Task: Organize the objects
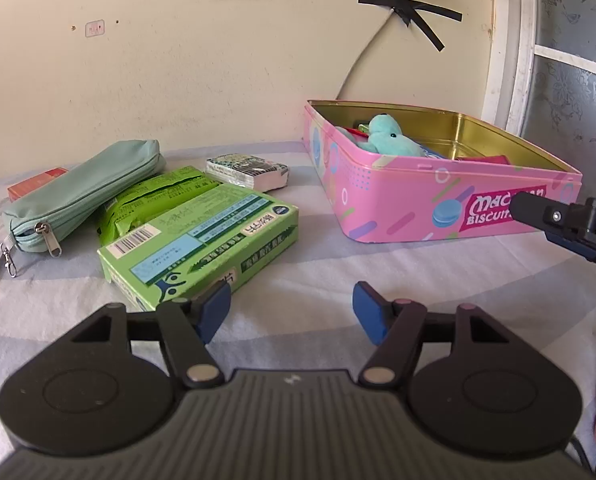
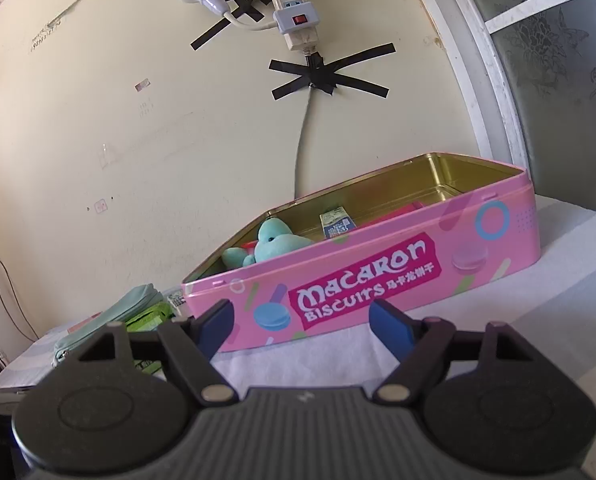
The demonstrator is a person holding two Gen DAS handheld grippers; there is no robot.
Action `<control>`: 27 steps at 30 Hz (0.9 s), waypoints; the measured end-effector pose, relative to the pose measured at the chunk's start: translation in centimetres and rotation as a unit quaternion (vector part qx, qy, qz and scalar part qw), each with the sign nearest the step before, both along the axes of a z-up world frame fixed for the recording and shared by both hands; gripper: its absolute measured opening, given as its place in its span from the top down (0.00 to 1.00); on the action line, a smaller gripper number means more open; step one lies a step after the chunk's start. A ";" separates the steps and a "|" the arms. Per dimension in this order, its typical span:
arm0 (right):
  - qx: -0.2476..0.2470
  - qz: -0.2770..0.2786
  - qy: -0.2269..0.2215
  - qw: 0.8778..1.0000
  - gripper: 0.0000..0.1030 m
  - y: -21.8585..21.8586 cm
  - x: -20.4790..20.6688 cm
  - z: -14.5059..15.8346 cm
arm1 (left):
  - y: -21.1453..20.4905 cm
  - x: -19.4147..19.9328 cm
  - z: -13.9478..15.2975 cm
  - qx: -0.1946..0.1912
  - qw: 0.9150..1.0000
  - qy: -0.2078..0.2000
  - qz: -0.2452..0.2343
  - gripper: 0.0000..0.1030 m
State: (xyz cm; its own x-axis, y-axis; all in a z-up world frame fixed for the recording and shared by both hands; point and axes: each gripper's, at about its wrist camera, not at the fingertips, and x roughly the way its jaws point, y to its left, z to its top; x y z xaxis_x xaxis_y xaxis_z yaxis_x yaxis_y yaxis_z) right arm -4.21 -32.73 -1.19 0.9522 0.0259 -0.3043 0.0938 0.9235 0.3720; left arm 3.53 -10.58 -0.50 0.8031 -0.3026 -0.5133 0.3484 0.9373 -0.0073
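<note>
Partly done. Already inside the pink biscuit tin [image 1: 382, 184], lid off: 1 teal plush toy [image 1: 390, 136], 1 small carton with blue print [image 2: 336, 226] leaning against the near wall as seen from the right wrist, and some red and pink items low in the tin, too hidden to name. About half of the gold interior bare on the side toward the window. Left to pack, all lying in 1 cluster on the striped cloth [image 1: 310, 280] well apart from the tin: 1 green box [image 1: 202, 240], nearest the left gripper [image 1: 292, 312]; 1 green packet [image 1: 154, 200] partly under that box; 1 teal pencil case [image 1: 82, 196] resting against the packet; 1 white tissue pack [image 1: 248, 172] just behind; 1 orange-red box [image 1: 34, 186] at the far left, mostly covered by the pencil case. So 5 items outside, at least 3 inside. Left gripper released, jaws apart, nothing between the pads, 1 pad just beside the green box corner; contact cannot be told. Right gripper [image 2: 302, 326] likewise released and empty, pointing at the tin's printed front wall, close to it. Judged next: pick-up of the green box, as closest and on top. Judged risk: packet dragged along with the box.
</note>
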 end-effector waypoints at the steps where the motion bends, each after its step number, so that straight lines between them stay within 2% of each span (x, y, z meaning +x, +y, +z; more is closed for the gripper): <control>1: 0.000 0.000 0.000 1.000 0.25 0.0 0.0 0.0 | 0.0 0.0 0.0 0.000 1.000 0.000 0.000 0.32; 27: -0.001 0.000 0.004 1.000 0.24 -0.1 0.1 -0.1 | 0.5 0.4 -0.1 -0.011 1.000 0.010 -0.008 0.32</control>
